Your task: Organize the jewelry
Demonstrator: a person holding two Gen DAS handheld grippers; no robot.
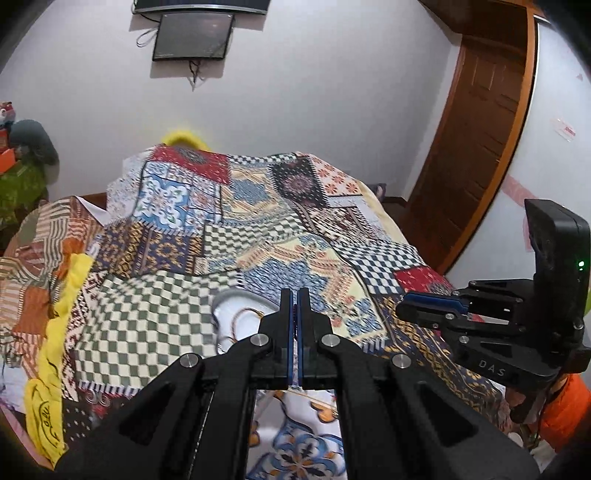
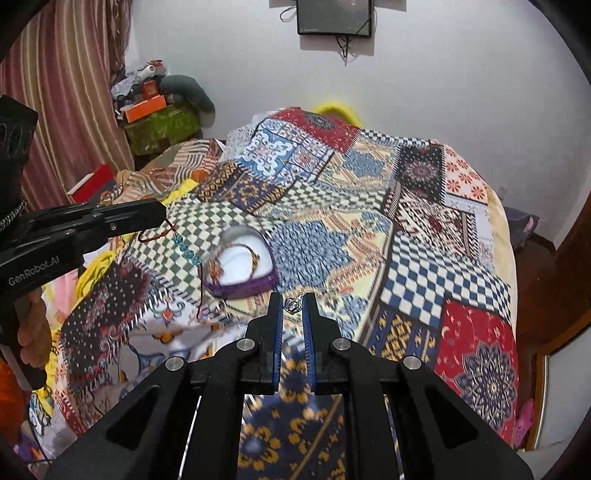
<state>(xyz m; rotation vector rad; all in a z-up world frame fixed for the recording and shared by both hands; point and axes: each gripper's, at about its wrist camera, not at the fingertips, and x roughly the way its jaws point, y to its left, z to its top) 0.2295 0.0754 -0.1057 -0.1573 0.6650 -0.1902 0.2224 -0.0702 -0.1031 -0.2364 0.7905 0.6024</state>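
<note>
A heart-shaped jewelry box (image 2: 242, 264) with white lining and a purple rim lies open on the patchwork bedspread; a gold bracelet (image 2: 255, 258) lies in it. My left gripper (image 2: 162, 218) is shut on a red cord necklace with teal beads (image 2: 184, 247), which hangs down left of the box. In the left wrist view the left gripper (image 1: 294, 295) hides most of the box (image 1: 236, 314). My right gripper (image 2: 293, 306) holds a small silver pendant (image 2: 291, 304) between its narrowly parted fingers, just in front of the box.
The patchwork bedspread (image 2: 369, 221) covers the whole bed. A yellow cloth (image 1: 55, 332) lies along the bed's left edge. Clutter and a striped curtain (image 2: 74, 92) stand at the far left, a wooden door (image 1: 476, 122) at the right, a wall screen (image 2: 334, 16) beyond.
</note>
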